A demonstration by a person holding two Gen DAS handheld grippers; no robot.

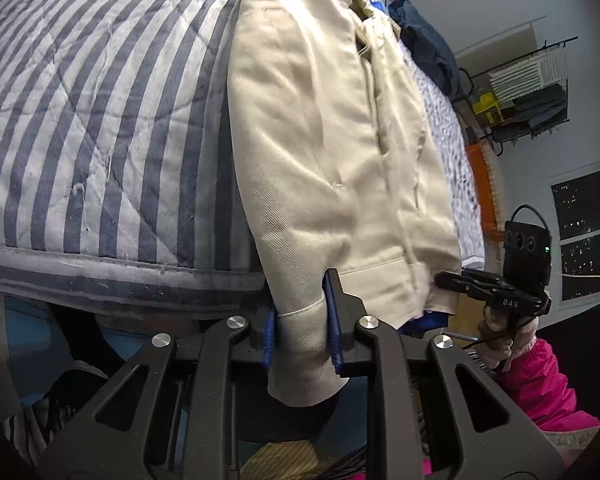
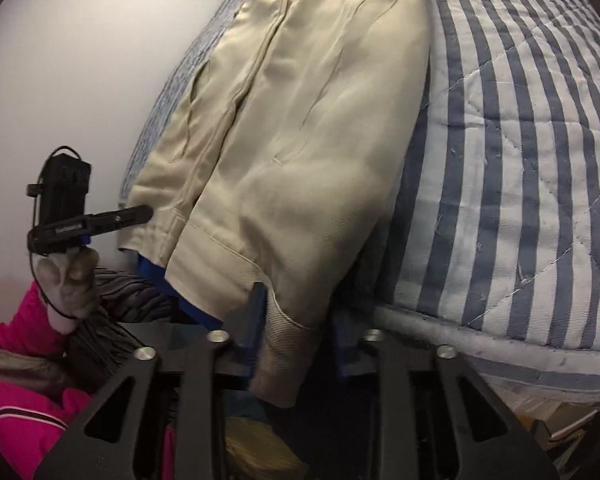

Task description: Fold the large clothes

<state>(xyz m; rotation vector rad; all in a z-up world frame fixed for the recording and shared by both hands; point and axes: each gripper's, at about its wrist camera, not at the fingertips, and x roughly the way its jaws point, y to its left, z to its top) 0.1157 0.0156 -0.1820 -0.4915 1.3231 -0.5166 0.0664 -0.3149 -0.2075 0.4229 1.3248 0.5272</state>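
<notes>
Blue-padded fingers of the left gripper sit pinched on one bottom corner of the beige jacket, the ribbed hem bunched between the pads and hanging below them. Across the hem, the right gripper brackets the other bottom corner in the same way; cloth fills the gap between its fingers, though blur there leaves the firmness of the pinch a judgement, not a certainty.

Outward from both claws, the jacket lies flat on the striped quilt, its hem at the quilt's near edge and spilling just over it, its long axis running straight away toward the collar at the far side. Each gripper therefore holds the near end, one per corner, and neither is nearer to the collar than the other. A blue garment peeks out from under the hem.

Judging from this, the coming fold turns on carrying both corners forward along that axis, hem toward collar, keeping the two claws level so the fold line runs square across the jacket.
</notes>
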